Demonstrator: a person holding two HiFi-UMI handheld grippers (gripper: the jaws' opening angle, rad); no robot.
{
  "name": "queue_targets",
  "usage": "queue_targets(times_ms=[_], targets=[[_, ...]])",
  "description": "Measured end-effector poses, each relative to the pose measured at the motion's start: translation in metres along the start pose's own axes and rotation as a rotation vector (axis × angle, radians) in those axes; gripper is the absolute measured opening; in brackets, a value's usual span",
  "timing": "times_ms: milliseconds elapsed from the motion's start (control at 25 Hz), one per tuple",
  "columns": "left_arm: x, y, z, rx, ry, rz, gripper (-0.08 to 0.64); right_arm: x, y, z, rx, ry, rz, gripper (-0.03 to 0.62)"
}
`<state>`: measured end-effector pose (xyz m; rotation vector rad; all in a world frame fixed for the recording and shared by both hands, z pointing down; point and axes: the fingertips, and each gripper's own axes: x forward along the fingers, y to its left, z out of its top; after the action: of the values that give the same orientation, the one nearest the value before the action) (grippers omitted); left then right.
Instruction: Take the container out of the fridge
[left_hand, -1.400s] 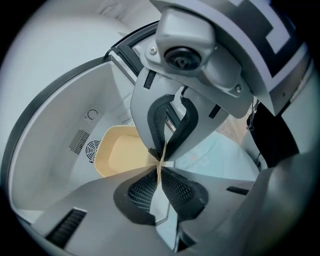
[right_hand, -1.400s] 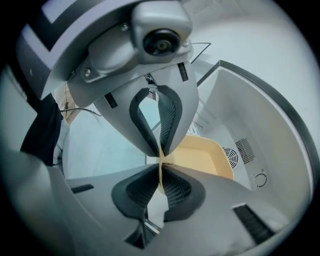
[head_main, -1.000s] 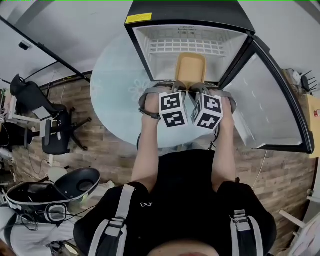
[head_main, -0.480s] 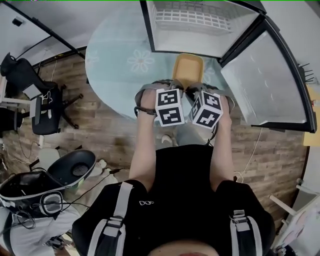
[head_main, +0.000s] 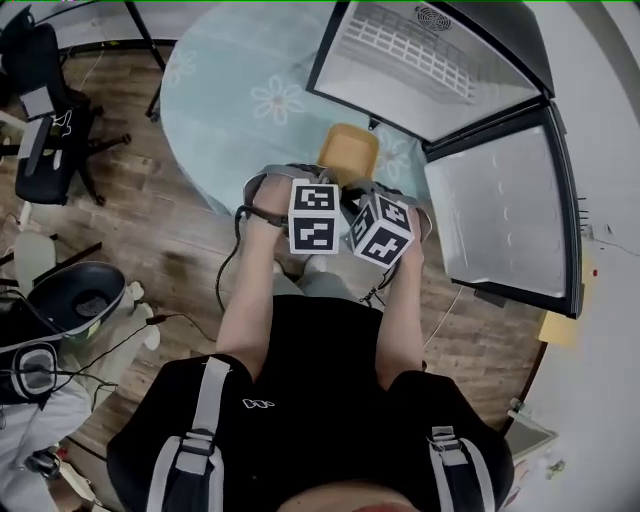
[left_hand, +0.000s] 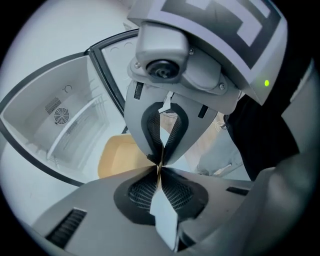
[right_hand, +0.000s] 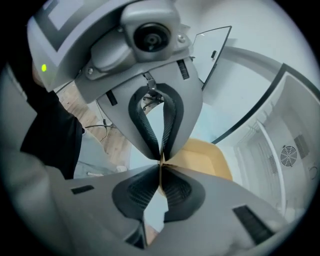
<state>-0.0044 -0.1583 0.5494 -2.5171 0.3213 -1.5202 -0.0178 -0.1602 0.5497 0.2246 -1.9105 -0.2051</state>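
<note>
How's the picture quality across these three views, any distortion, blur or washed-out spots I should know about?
Head view: sharp and evenly lit, but the wide lens bows the fridge door. Left gripper view: heavy fisheye with black corners; fridge interior pale and low in contrast; the left gripper soft close to the lens. Right gripper view: same round vignette; yellow container readable.

No word, number or brand can be read. The white cube (head_main: 314, 217) on the left gripper (left_hand: 159, 167) and the twin cube (head_main: 381, 229) on the right gripper (right_hand: 161, 161) carry only black-and-white square marker patterns. Behind both claws, a small white logo (head_main: 257, 404) on the person's black shirt (head_main: 330, 370) is too small to read.
</note>
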Motion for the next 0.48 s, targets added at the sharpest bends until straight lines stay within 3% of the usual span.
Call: queue_targets(times_ms=[480], targets=[[0.024, -0.012, 0.030, 0.010, -0.016, -0.063, 0.037, -0.003, 0.008, -0.042, 0.051, 0.037, 0.055, 0.021]])
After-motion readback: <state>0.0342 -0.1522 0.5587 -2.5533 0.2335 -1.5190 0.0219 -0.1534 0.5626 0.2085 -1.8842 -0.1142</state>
